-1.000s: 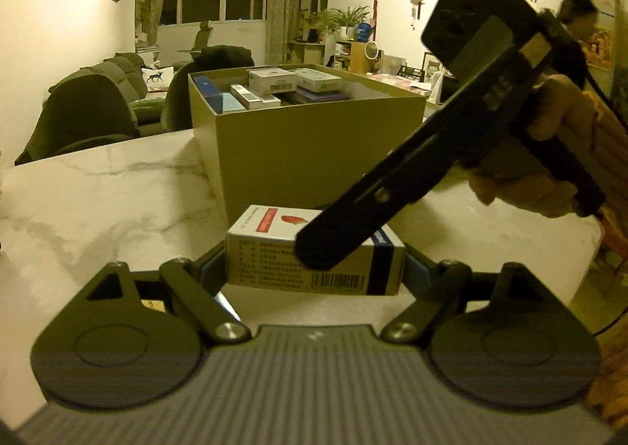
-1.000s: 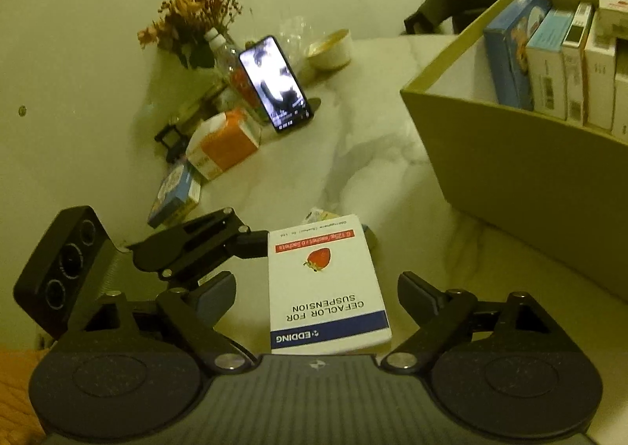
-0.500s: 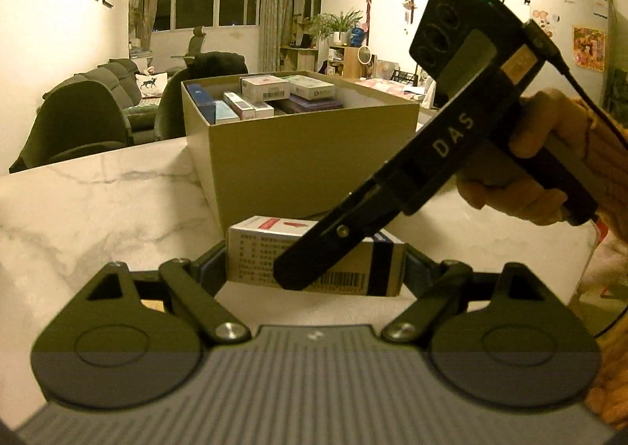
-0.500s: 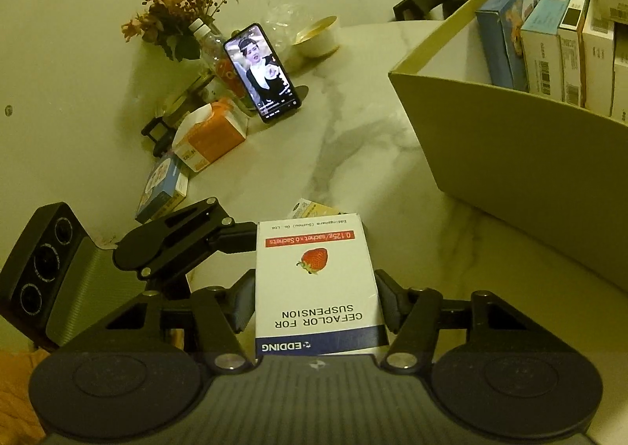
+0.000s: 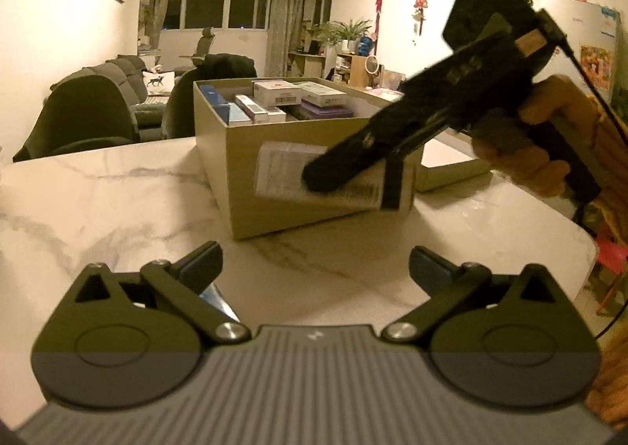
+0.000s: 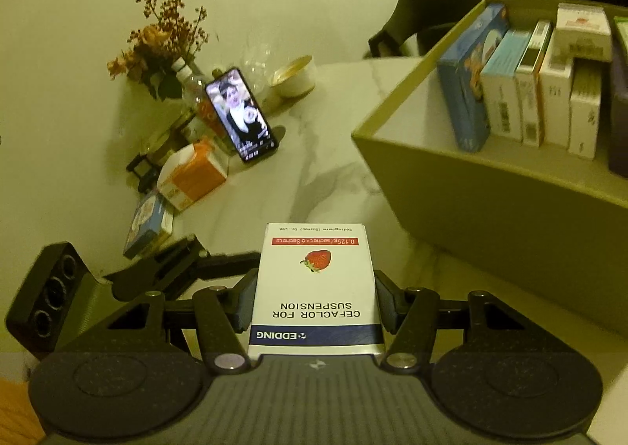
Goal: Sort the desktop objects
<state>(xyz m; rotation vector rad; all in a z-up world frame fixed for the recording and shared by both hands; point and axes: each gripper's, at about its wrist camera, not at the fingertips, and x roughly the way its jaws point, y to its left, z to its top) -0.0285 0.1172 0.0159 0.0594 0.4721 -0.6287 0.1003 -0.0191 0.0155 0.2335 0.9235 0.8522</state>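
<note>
Right hand-held gripper (image 6: 314,301) is clamping the white medicine carton (image 6: 316,288) by its two long side faces, jaws closed onto it. The carton is riding clear of the tabletop (image 6: 333,138), just short of the open cardboard box (image 6: 490,201) that is holding other cartons stood on edge.

Left hand-held gripper (image 5: 316,262) is sitting wide open, holding nothing, low over the tabletop.

Step in hand, as I read it: carrying the carton toward the box. Next move is calling for lift over the near wall, then lowering into the free floor beside the blue carton (image 6: 467,79) before opening.

The carton's long axis is running straight along the fingers; the red-band end is pointing away from the camera, the blue-band end toward the gripper body, printed face up.
</note>
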